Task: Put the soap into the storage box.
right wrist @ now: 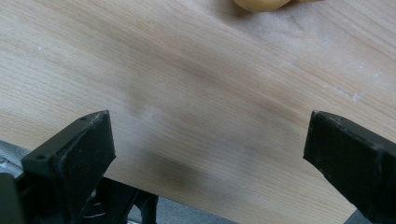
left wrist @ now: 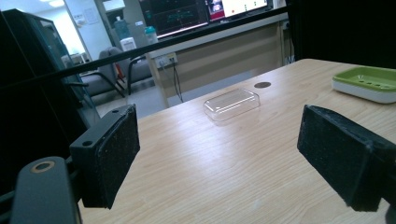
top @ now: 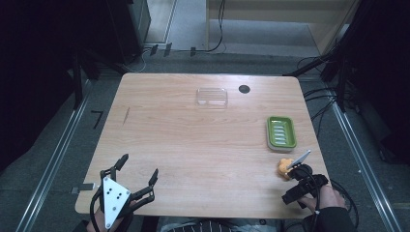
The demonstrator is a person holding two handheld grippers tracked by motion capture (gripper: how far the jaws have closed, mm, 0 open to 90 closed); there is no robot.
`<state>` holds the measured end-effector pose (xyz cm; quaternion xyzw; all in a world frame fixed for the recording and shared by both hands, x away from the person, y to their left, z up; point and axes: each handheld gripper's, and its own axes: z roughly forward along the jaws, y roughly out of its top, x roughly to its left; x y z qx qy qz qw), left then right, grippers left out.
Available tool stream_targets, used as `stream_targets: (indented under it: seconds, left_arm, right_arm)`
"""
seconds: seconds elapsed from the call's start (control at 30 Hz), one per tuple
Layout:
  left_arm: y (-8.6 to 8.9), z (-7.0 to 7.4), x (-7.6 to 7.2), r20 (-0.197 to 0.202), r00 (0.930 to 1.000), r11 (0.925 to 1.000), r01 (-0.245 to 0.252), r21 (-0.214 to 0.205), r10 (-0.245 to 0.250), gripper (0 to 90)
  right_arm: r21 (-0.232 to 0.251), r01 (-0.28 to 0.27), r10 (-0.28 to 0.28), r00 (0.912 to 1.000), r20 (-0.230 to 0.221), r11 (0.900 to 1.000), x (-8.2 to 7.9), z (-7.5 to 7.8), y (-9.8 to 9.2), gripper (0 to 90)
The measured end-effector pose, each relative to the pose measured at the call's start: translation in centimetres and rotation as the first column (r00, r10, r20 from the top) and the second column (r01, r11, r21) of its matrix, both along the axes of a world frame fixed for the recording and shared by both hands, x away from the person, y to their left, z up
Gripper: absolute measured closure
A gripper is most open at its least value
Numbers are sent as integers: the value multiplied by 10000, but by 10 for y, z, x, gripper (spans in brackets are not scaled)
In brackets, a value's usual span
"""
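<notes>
Lying near the right gripper (top: 294,180), a rounded orange-yellow lump (top: 284,168)

A clear plastic lid (top: 212,96) is lying at the table's (top: 193,145) far side, a small dark disc (top: 244,89) just right of it.

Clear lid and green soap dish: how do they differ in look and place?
The clear lid is see-through and smooth; the green soap dish is opaque, green over a white base, with ridges inside. The clear lid lies near the table's far edge, the green soap dish at its right side. Both are rounded rectangles lying flat, untouched.
</notes>
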<state>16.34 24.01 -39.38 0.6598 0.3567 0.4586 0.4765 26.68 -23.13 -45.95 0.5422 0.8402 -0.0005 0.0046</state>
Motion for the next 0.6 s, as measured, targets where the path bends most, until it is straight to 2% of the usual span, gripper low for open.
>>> stream_targets:
  seconds: [0.17, 0.3, 0.5, 0.53, 0.6]
  left_arm:
    - [2, 0, 0, 33, 10000, 9999, -60, -111, 60, 130]
    - [1, 0, 0, 15, 10000, 10000, 10, -28, -10, 130]
    - [0, 0, 0, 7, 10000, 10000, 20, -7, -20, 130]
    - [0, 0, 0, 10, 10000, 10000, 23, -12, -23, 130]
    - [0, 0, 0, 18, 10000, 10000, 26, -41, -26, 130]
  right_arm:
    - [-20, -88, 88, 9999, 58, 10000, 0, 1, 1, 19]
    - [-19, -77, 77, 9999, 70, 10000, 0, 1, 1, 19]
    - [61, -97, 95, 9995, 296, 9999, 0, 2, 1, 20]
    - [136, -82, 75, 9987, 500, 9999, 0, 4, 1, 20]
    - [162, -19, 12, 9988, 488, 9999, 0, 4, 1, 20]
